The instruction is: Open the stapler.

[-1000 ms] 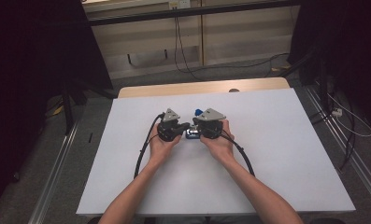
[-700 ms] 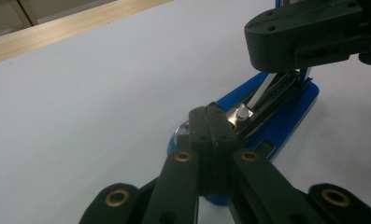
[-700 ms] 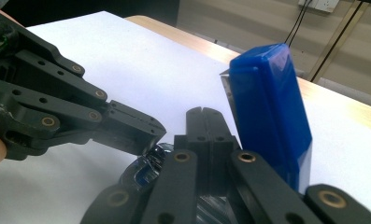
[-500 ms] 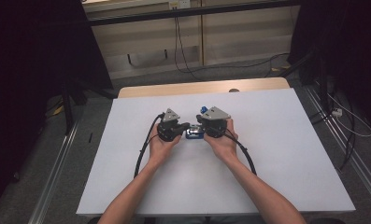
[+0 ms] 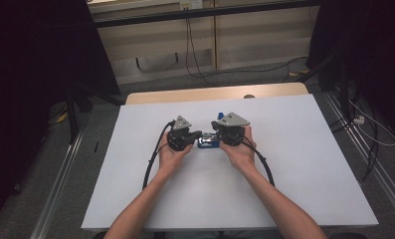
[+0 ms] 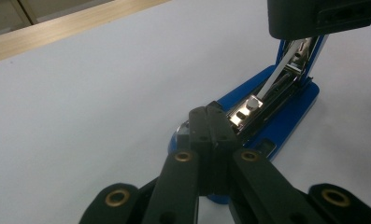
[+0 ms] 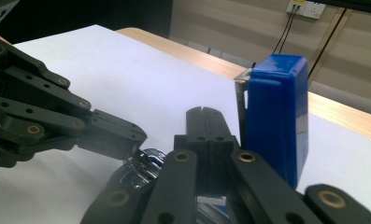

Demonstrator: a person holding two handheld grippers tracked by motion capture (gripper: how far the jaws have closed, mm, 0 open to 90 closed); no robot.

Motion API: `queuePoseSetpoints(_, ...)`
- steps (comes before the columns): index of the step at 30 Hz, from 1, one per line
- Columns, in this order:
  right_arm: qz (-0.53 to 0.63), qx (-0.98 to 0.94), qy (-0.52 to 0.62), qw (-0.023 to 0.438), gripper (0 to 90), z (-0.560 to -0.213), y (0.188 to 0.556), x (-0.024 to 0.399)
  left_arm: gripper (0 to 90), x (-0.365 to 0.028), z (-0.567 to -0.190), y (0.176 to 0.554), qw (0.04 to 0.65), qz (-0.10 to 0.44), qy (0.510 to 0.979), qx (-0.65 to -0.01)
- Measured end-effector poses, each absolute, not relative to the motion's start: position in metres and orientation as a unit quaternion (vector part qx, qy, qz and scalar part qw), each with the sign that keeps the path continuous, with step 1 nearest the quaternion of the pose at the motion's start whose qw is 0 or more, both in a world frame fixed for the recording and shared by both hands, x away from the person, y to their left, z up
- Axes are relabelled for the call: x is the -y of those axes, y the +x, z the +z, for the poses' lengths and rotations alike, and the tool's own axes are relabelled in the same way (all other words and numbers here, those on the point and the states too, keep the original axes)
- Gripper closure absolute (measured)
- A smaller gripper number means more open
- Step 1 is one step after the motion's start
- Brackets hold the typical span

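A blue stapler (image 5: 207,143) lies on the white table between my two grippers, swung open. Its blue lid (image 7: 276,116) stands upright and its metal magazine (image 6: 267,95) slopes up off the blue base (image 6: 290,114). My left gripper (image 6: 210,123) is shut with nothing between its jaws, its tip resting on the stapler's front end. My right gripper (image 7: 203,122) is also shut on nothing and sits just beside the raised lid. In the right gripper view, the left gripper (image 7: 127,140) touches the shiny metal part. From above, the left gripper (image 5: 199,134) and right gripper (image 5: 216,135) face each other over the stapler.
White sheet (image 5: 294,164) covers the table, with a wooden strip (image 5: 210,93) along the far edge. Black cables (image 5: 152,159) trail from both grippers toward the person. Metal rails (image 5: 374,169) run along the floor at both sides.
The stapler's blue lid has swung up to upright beside the right gripper, which shifted slightly right. The left gripper has stayed on the stapler's front end.
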State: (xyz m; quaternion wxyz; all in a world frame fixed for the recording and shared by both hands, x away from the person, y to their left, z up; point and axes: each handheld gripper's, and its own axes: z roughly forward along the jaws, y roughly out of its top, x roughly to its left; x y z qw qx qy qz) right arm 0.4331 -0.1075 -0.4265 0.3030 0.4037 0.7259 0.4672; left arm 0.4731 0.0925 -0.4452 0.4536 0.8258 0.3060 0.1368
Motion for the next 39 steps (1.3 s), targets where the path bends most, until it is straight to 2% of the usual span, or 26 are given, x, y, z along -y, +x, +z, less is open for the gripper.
queuePoseSetpoints(39, 0.472, -0.719, 0.414, 0.297, 90.0, -0.424, 0.431, 0.121, 90.0, -0.094, -0.445, 0.473, 0.454, 0.136, 0.825, -0.309)
